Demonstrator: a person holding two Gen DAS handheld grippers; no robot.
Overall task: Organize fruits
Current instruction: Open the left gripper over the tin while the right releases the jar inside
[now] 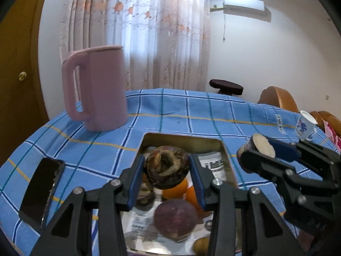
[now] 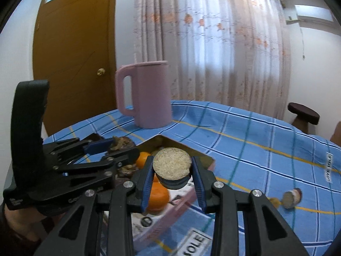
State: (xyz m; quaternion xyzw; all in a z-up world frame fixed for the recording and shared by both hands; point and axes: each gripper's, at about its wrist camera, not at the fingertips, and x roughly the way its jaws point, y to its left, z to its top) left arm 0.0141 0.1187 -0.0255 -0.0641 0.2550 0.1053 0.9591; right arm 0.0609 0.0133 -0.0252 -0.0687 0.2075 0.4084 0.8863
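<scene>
Overhead of the tray [image 1: 226, 149], the left gripper [image 1: 167, 168] pinches a dark, wrinkled fruit [image 1: 167, 166] between its blue pads. Below it, at 6 o'clock in the left view, lie oranges [image 1: 178, 188] and a purple fruit [image 1: 175, 217] in the tray. The right gripper [image 2: 172, 170] clamps a cut fruit piece [image 2: 172, 164], pale face up, above the tray's 3 o'clock edge. A pink jug [image 1: 100, 89] stands at 11 o'clock on the checked worktop [image 1: 191, 115]; a phone [image 1: 41, 189] lies at 9.
</scene>
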